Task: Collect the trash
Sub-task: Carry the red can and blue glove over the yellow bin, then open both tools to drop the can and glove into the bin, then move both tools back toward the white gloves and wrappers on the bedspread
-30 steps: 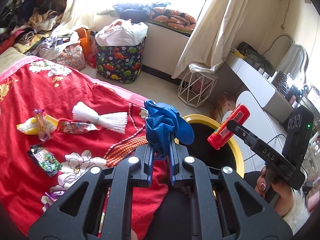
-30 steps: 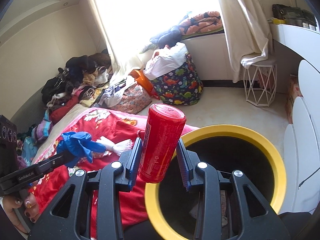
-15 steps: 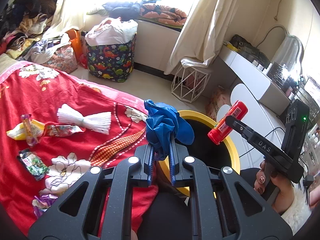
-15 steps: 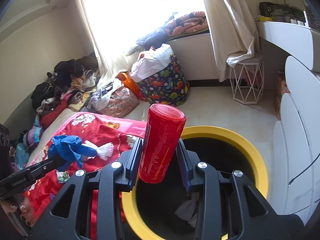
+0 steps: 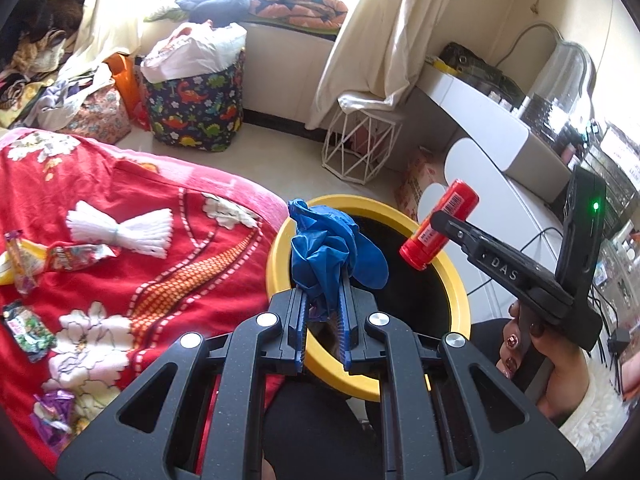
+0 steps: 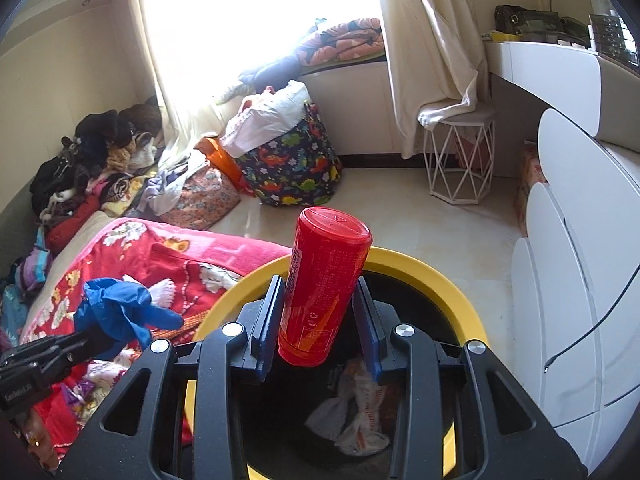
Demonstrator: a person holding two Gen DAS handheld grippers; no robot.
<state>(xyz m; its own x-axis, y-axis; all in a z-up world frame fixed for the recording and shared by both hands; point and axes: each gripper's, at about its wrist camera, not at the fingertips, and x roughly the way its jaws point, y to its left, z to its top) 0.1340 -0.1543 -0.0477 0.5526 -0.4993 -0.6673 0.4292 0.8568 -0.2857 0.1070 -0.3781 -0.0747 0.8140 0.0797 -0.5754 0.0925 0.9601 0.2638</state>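
My left gripper (image 5: 323,304) is shut on a crumpled blue glove (image 5: 328,244) and holds it over the near left rim of the yellow-rimmed black bin (image 5: 448,276). My right gripper (image 6: 320,320) is shut on a red can (image 6: 324,288), upright above the bin's opening (image 6: 460,304). The right gripper with the can (image 5: 440,224) shows in the left wrist view over the bin's far right rim. The glove (image 6: 120,312) shows at the left in the right wrist view. Crumpled wrappers (image 6: 352,412) lie inside the bin.
A red flowered blanket (image 5: 120,208) holds a white tassel bundle (image 5: 120,228) and several snack wrappers (image 5: 28,328). A dinosaur-print basket (image 5: 196,112), a white wire stool (image 5: 360,144) and a white desk (image 5: 492,128) stand beyond the bin.
Both grippers have moved toward the bin: the can now hangs over the opening and the glove over the rim. Both holds are unchanged.
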